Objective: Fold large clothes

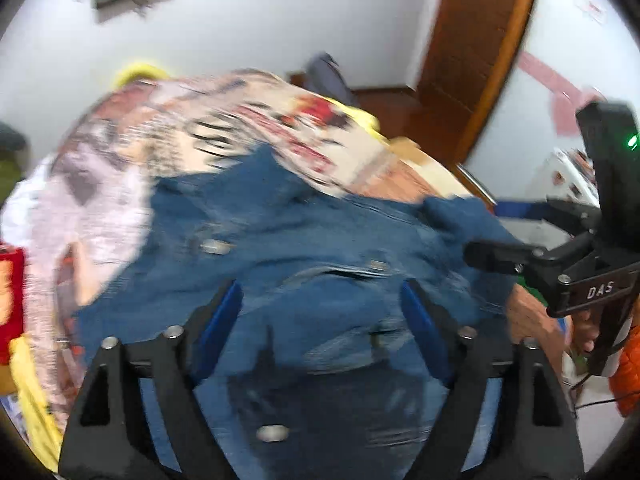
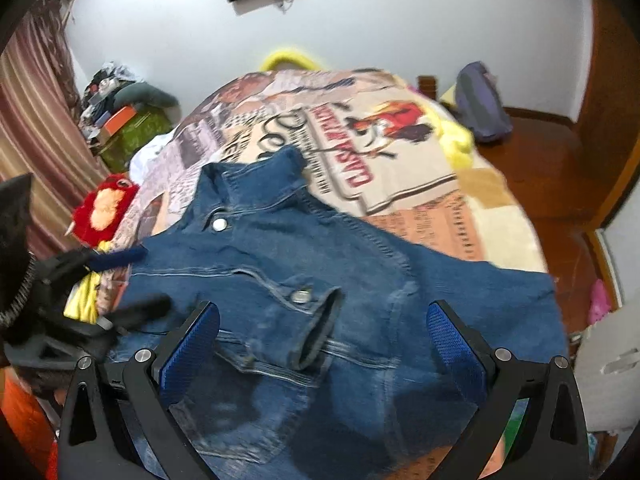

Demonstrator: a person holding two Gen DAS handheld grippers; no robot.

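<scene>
A blue denim jacket (image 2: 360,288) lies front up on a bed with a printed bedspread (image 2: 400,168). Its collar (image 2: 256,176) points away from me, and one sleeve cuff (image 2: 316,328) is folded across the chest. My right gripper (image 2: 322,340) hovers open over the jacket's near part with nothing pinched between its blue pads. In the left wrist view the jacket (image 1: 304,232) is blurred. My left gripper (image 1: 322,308) stands open just above it, its pads clear of the cloth. Each gripper shows in the other's view: the left gripper (image 2: 128,284) at the jacket's left edge, the right gripper (image 1: 504,228) at its right edge.
A red plush toy (image 2: 104,208) lies at the bed's left side and a yellow pillow (image 2: 452,136) at its far right. A grey-purple bag (image 2: 480,100) sits on the wooden floor (image 2: 560,168) beyond the bed. Cluttered boxes (image 2: 128,128) and a striped curtain (image 2: 36,120) stand on the left.
</scene>
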